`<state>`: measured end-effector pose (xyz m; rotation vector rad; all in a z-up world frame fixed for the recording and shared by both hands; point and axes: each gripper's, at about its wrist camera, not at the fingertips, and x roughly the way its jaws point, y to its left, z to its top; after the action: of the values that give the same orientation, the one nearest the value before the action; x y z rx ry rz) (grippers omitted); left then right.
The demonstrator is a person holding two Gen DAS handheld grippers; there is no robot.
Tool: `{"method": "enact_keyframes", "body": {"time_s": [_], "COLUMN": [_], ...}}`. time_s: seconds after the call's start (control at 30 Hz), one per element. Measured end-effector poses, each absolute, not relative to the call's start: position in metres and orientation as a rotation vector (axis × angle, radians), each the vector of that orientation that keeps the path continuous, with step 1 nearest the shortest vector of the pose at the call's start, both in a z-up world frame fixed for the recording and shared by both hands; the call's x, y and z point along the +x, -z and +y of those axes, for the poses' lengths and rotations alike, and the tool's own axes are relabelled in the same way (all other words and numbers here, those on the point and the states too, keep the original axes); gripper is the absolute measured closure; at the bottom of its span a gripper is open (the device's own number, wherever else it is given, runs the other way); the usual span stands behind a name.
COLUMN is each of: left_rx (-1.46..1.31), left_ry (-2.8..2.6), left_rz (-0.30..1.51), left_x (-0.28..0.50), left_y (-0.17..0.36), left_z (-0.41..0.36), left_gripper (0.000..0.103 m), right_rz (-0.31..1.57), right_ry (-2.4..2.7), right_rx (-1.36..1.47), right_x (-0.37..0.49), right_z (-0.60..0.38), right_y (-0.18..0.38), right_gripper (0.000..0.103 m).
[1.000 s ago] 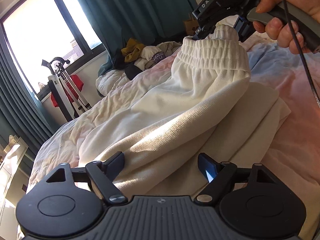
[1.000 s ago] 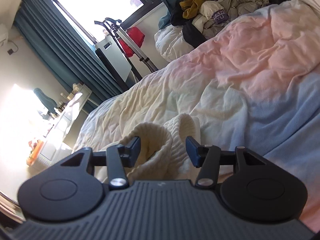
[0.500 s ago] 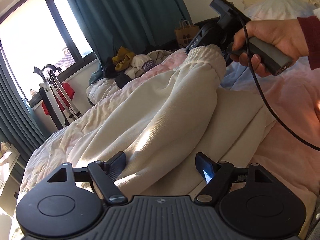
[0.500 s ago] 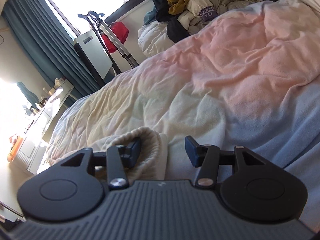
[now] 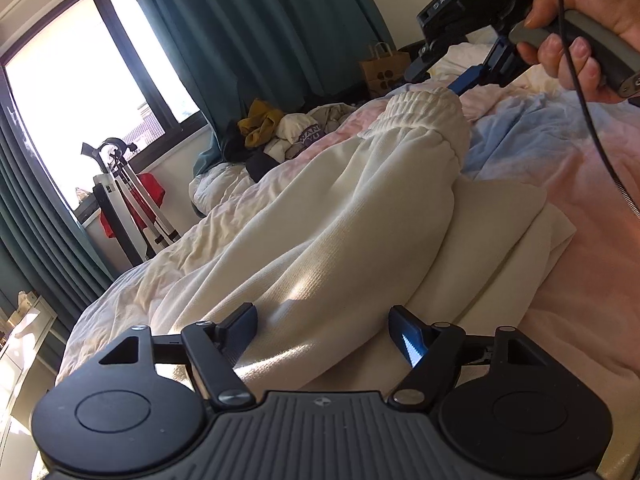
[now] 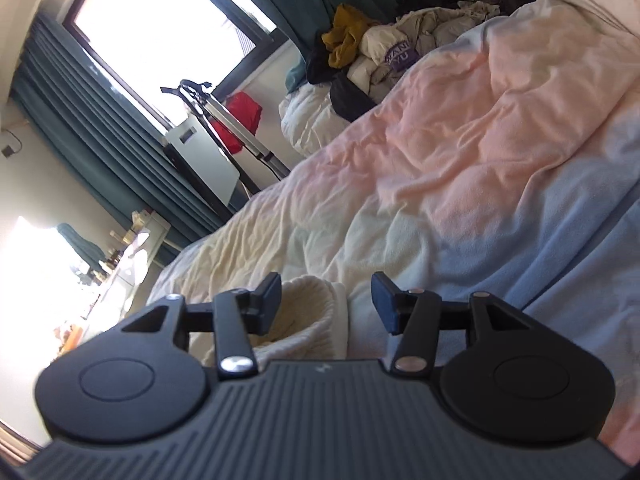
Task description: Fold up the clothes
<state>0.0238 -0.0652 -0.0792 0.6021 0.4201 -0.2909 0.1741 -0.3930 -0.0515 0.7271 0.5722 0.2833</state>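
A cream sweat garment [image 5: 360, 232] lies folded over on the bed. Its ribbed elastic cuff [image 5: 420, 110] rests at the far end. My left gripper [image 5: 322, 330] is open, its fingers standing on either side of a fold of the near cloth without pinching it. My right gripper [image 6: 326, 300] is open just above the cuff [image 6: 308, 312], which sits against its left finger. In the left wrist view the right gripper [image 5: 456, 80] hangs right at the cuff's far edge, held by a hand.
The bed has a rumpled pink, blue and cream duvet [image 6: 460, 152]. A pile of other clothes [image 5: 280, 136] lies at the far end of the bed. A brown paper bag [image 5: 382, 68] stands by teal curtains. A rack with a red item [image 5: 132, 200] stands under the window.
The right gripper has let go of the cuff, which now rests lower on the bed. The gripper has lifted slightly away. My left gripper has stayed open over the near fold.
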Motion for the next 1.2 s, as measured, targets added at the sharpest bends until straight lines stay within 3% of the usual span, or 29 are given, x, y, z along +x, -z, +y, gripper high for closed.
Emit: {"method": "enact_keyframes", "body": {"time_s": [0.13,0.23,0.3,0.4,0.6,0.9,0.93,1.1,1.2], "left_rx": [0.561,0.556,0.549,0.466,0.41,0.401,0.406,0.406,0.37], "left_ry": [0.256,0.254,0.261,0.269,0.273,0.265,0.264,0.272,0.284], "left_rz": [0.4,0.389,0.391,0.406,0.395,0.403,0.403,0.413,0.413], "left_x": [0.029,0.031,0.03,0.025,0.006,0.0,-0.001,-0.003,-0.005], "left_y": [0.081,0.083,0.082,0.071,0.058,0.06,0.06,0.063,0.057], "left_z": [-0.066,-0.067,-0.067,-0.061,-0.055,-0.054,-0.055,-0.057,-0.053], "left_gripper": [0.031,0.042,0.071,0.087,0.091,0.091,0.091,0.091,0.091], "right_rz": [0.547,0.578,0.595,0.602,0.613,0.701,0.696,0.657,0.62], "right_ry": [-0.342,-0.293,-0.278,-0.291,-0.315,-0.325,-0.324,-0.302,-0.298], "right_rx": [0.745,0.701,0.682,0.679,0.618,0.849,0.833,0.662,0.652], "right_x": [0.143,0.126,0.121,0.114,0.117,0.136,0.137,0.131,0.121], "right_z": [-0.383,-0.366,-0.356,-0.342,-0.317,-0.326,-0.324,-0.31,-0.31], "right_y": [0.04,0.042,0.046,0.049,0.051,0.089,0.088,0.072,0.063], "right_gripper": [0.05,0.049,0.049,0.049,0.039,0.028,0.029,0.064,0.071]}}
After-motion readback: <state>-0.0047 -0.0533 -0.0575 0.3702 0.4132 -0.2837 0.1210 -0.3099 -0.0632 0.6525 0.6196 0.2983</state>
